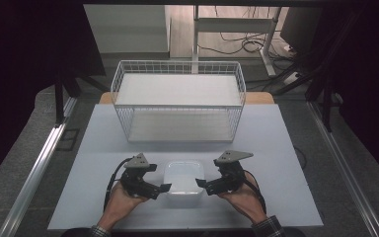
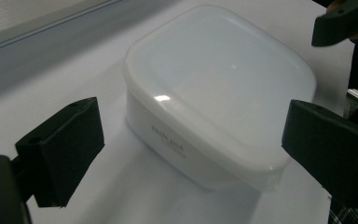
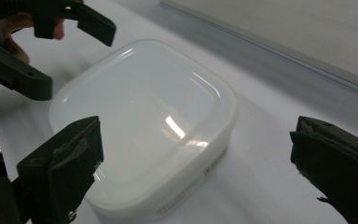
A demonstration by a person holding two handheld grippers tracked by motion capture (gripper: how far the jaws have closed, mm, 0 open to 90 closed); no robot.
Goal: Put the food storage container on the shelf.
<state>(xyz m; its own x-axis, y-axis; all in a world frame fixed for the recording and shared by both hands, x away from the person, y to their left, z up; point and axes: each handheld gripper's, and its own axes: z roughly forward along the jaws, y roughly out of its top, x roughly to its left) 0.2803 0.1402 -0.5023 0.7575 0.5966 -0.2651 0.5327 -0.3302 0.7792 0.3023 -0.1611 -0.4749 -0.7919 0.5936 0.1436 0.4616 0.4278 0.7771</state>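
A white lidded plastic container (image 1: 183, 177) sits on the white table near the front edge. My left gripper (image 1: 159, 178) is at its left side, open, jaws pointing at it. My right gripper (image 1: 209, 177) is at its right side, also open. In the left gripper view the container (image 2: 214, 93) lies just ahead of the wide-spread left gripper (image 2: 194, 123), and a jaw of the right gripper (image 2: 340, 21) shows beyond. In the right gripper view the container (image 3: 144, 121) lies ahead of the open right gripper (image 3: 196, 144), with the left gripper (image 3: 60, 53) across it. Neither gripper holds anything.
A white wire basket rack (image 1: 177, 98) with two shelf levels stands at the back of the white table top (image 1: 276, 163). Metal rails (image 1: 34, 173) run along both sides. Beyond the table are a desk frame and cables on the floor.
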